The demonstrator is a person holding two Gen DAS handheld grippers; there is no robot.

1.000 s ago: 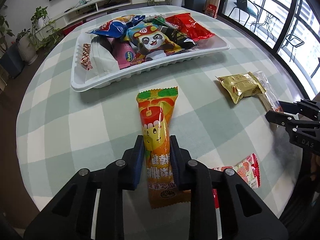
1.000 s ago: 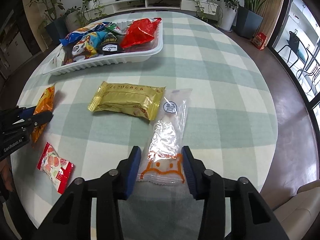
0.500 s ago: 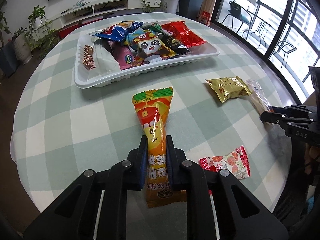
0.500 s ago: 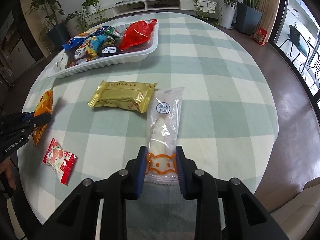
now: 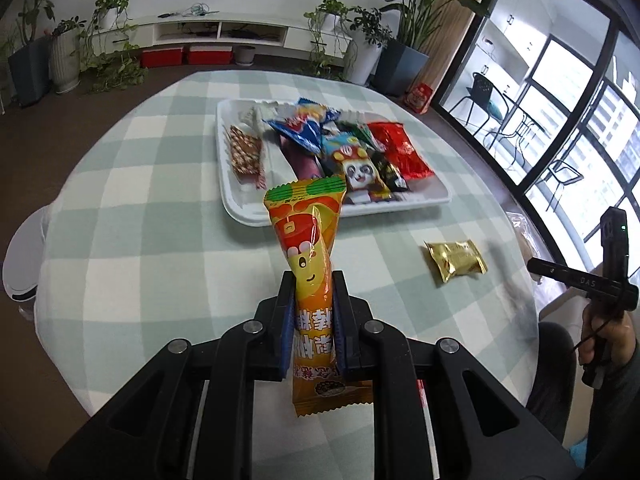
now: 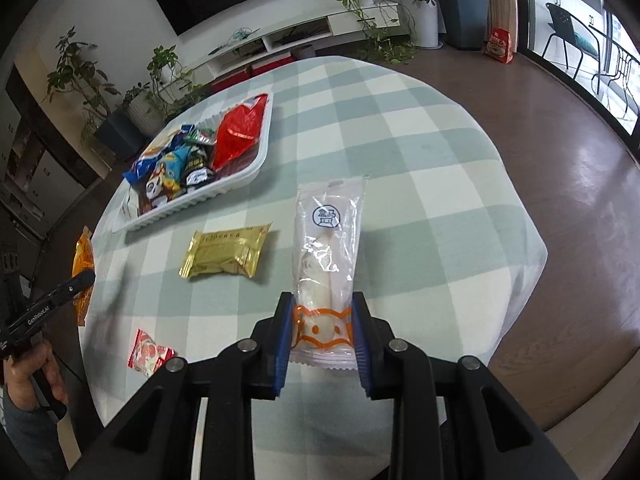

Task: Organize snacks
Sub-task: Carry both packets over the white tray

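Left wrist view: our left gripper (image 5: pixel 313 322) clamps the orange pack (image 5: pixel 310 264); right gripper (image 6: pixel 322 330) clamps the clear pack (image 6: pixel 329 248). Both hang by 1 end and could slip before the tray (image 5: pixel 236 204).

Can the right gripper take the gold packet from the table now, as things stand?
Probably not yet. The right gripper is shut on the clear packet, so its jaws are occupied. The gold packet lies close by on the tablecloth, uncovered, with nothing between.
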